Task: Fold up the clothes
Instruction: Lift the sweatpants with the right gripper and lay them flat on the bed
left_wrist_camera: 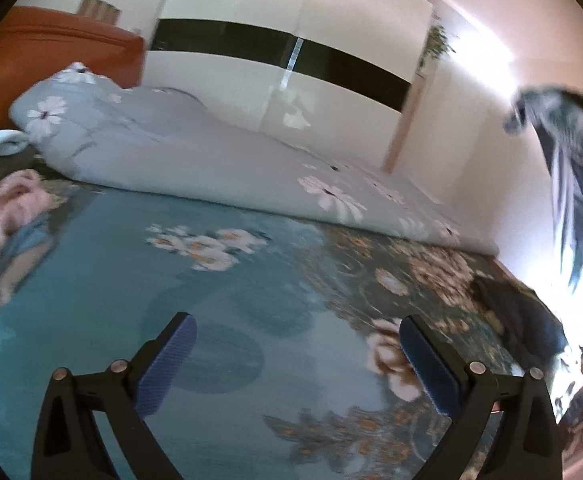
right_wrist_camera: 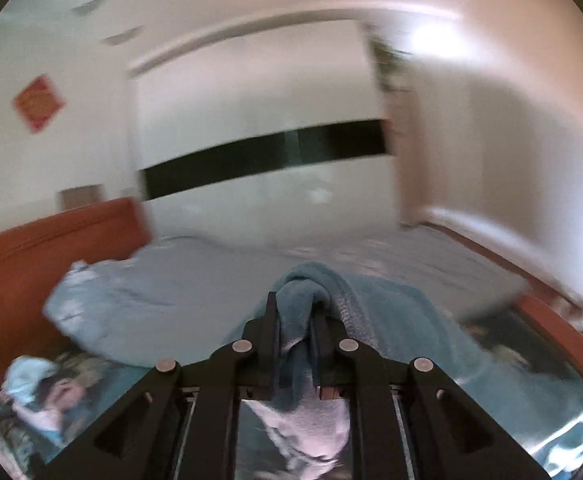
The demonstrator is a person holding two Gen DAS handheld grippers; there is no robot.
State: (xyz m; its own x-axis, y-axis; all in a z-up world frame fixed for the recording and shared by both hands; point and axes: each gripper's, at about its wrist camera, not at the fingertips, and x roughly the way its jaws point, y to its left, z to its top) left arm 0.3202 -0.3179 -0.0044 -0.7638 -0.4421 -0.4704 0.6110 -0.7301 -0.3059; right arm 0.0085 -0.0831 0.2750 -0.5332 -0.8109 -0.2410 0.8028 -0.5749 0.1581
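My left gripper (left_wrist_camera: 296, 322) is open and hovers over the teal floral bed sheet (left_wrist_camera: 211, 312), with nothing between its blue pads (left_wrist_camera: 163, 364). My right gripper (right_wrist_camera: 295, 308) is shut on a teal fleecy garment (right_wrist_camera: 375, 312), which bunches over the fingertips and drapes away to the right. A pale part of it hangs under the gripper. In the left wrist view a blurred dark-and-light cloth (left_wrist_camera: 571, 168) hangs in the air at the far right, well above the bed. A heap of pink and blue clothes (left_wrist_camera: 7, 212) lies at the left by the headboard.
A grey floral quilt (left_wrist_camera: 195, 152) is rolled along the far half of the bed. The orange headboard (left_wrist_camera: 51, 52) stands left, and a white wardrobe with a black band (left_wrist_camera: 291, 64) stands behind. A dark garment (left_wrist_camera: 519, 316) lies at the bed's right edge. The clothes heap (right_wrist_camera: 39, 392) also shows low left.
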